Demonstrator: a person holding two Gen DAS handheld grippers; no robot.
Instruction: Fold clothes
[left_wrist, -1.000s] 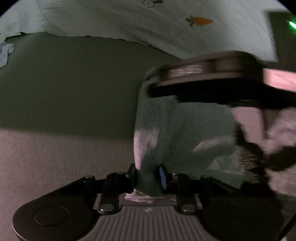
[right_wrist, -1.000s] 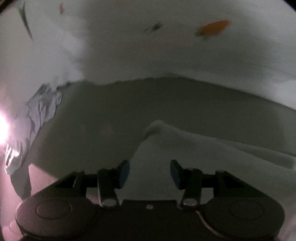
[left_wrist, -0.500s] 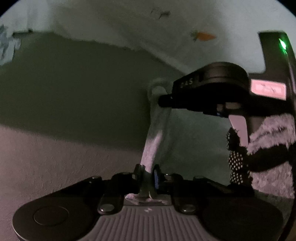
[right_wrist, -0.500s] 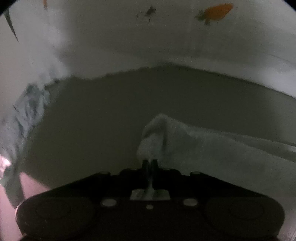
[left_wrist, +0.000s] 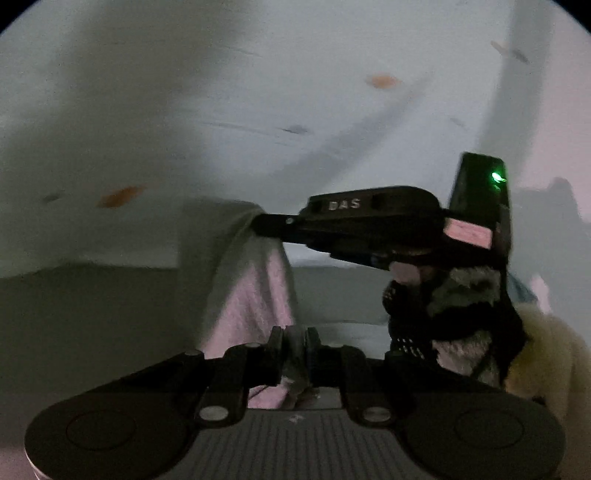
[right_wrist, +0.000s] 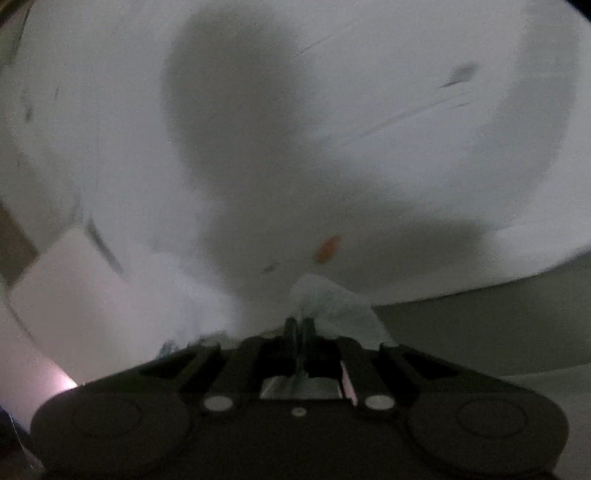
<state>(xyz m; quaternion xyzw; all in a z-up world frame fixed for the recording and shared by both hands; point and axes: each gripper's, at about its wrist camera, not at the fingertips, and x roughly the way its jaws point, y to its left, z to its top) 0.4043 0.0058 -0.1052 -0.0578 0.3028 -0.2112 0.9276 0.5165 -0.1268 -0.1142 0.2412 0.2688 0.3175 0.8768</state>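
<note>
A pale garment (left_wrist: 255, 280) is held lifted above the bed (left_wrist: 74, 314), pinched at a near corner by the left gripper (left_wrist: 294, 349) and farther up by the right gripper (right_wrist: 298, 328); its long axis hangs between both closed finger pairs.

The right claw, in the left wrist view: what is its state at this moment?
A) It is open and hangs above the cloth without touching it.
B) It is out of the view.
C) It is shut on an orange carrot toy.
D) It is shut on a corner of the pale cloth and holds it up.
D: the right claw pinches the top corner of the pale cloth, which hangs down to the left claw, also shut on it.
</note>
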